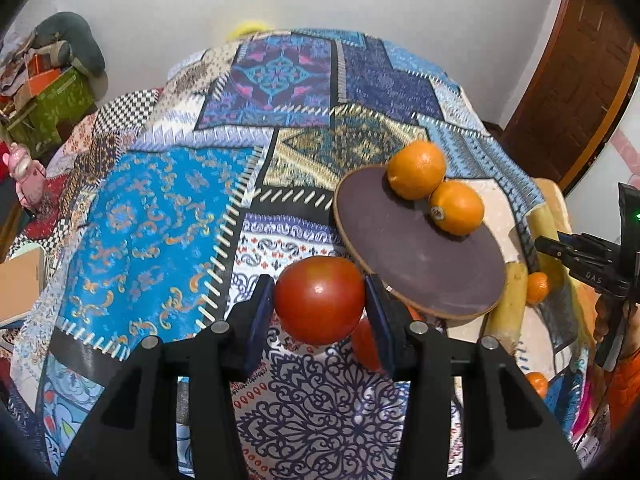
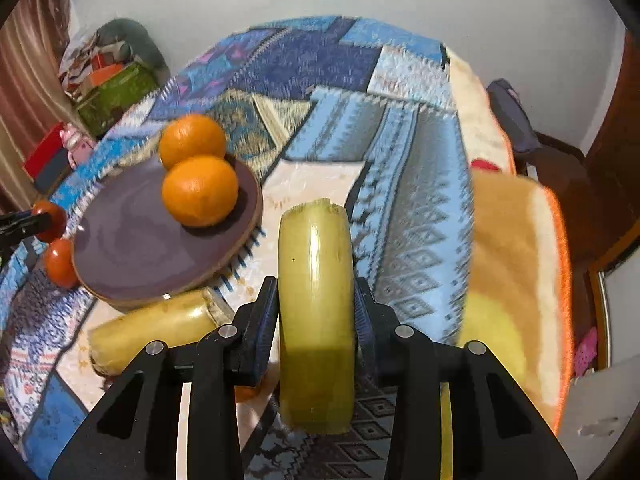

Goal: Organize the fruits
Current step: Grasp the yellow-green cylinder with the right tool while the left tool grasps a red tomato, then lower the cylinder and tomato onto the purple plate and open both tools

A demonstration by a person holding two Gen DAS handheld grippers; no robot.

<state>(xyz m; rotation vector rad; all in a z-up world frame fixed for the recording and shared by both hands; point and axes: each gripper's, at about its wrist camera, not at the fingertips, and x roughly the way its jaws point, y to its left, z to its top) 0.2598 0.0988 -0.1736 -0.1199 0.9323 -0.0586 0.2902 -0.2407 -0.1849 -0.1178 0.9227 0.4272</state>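
Left gripper is squeezing a red tomato between its two fingers, holding it up above the patchwork blanket. Just to the right, a round purple plate is carrying two oranges that are touching each other. Another tomato is peeking out below.

Right gripper is pinching a yellow banana piece standing upright between its fingers. To the left, a second banana piece is lying near the plate, which is holding both oranges.

bed, patchwork quilt | plate | banana piece | tomato
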